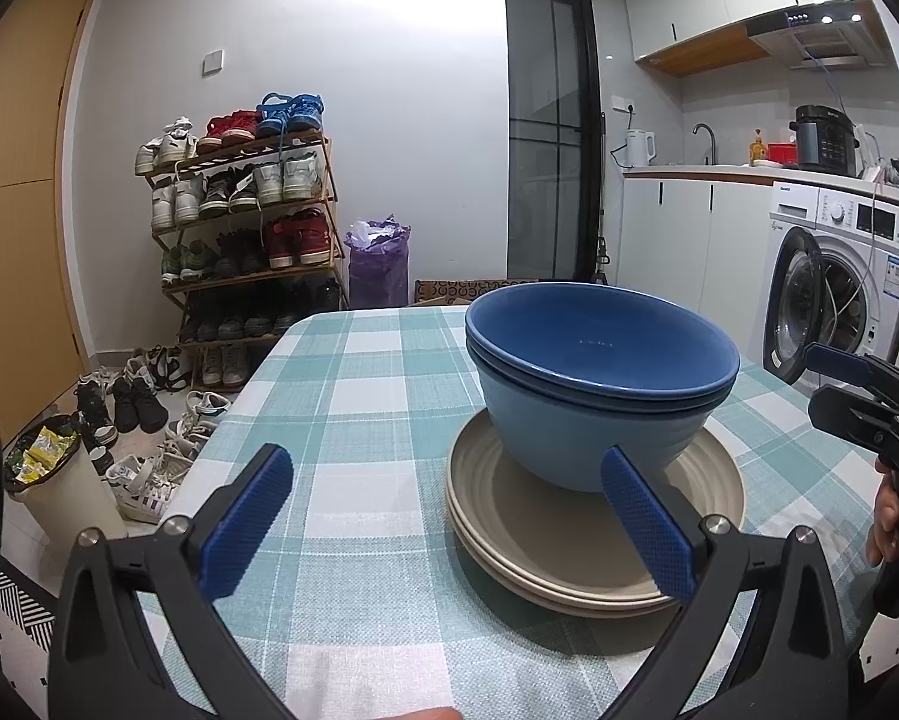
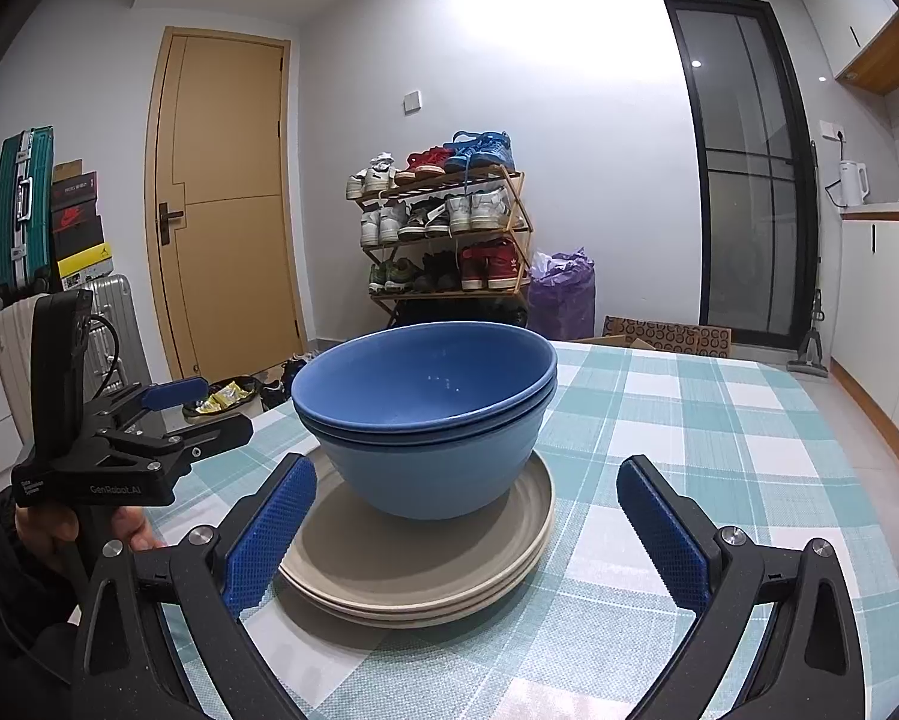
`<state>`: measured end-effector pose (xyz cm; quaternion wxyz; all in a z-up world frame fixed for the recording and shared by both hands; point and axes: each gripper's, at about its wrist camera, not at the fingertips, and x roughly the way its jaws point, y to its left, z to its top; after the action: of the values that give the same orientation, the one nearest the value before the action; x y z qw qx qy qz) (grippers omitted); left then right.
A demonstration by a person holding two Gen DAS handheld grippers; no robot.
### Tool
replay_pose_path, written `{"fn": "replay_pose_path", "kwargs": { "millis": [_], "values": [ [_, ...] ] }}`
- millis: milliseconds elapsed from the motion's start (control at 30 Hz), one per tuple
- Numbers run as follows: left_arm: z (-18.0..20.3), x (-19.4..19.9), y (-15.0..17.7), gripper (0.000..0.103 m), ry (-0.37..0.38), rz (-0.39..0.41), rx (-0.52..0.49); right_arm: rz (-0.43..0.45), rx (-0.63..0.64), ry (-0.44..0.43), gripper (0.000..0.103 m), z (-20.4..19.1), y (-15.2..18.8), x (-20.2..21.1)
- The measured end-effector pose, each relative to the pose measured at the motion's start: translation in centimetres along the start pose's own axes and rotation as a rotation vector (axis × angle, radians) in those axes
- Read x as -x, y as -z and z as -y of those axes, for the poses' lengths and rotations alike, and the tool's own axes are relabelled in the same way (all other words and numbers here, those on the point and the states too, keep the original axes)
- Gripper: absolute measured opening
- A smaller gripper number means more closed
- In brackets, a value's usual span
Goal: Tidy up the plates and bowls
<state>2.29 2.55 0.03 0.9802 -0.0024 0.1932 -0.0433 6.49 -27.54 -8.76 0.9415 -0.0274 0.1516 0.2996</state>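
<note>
Two nested blue bowls [image 1: 599, 384] [image 2: 431, 414] stand on a stack of beige plates [image 1: 575, 546] [image 2: 425, 564] on the checked tablecloth. My left gripper [image 1: 449, 480] is open, low over the cloth, with the stack just ahead and to the right of its gap. My right gripper [image 2: 467, 492] is open too, and the stack lies ahead between its fingers, nearer the left one. Nothing is held by either. Each gripper shows in the other's view: the right gripper [image 1: 857, 384] at the right edge, the left gripper [image 2: 167, 414] at the left.
The table [image 1: 353, 372] carries a teal and white checked cloth. Beyond it stand a shoe rack [image 1: 245, 222], a purple bag [image 1: 377, 264], a bin [image 1: 59, 480] and loose shoes on the floor. A washing machine [image 1: 839, 282] and counter are at the right.
</note>
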Motion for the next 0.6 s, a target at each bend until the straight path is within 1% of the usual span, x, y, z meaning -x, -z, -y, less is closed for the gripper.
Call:
{"fn": "replay_pose_path", "kwargs": {
  "millis": [600],
  "values": [
    [-0.02,-0.06,-0.04,0.103,0.0,0.003,0.0,0.0,0.007,-0.002,0.102,-0.01,0.18,-0.03]
  ]
}}
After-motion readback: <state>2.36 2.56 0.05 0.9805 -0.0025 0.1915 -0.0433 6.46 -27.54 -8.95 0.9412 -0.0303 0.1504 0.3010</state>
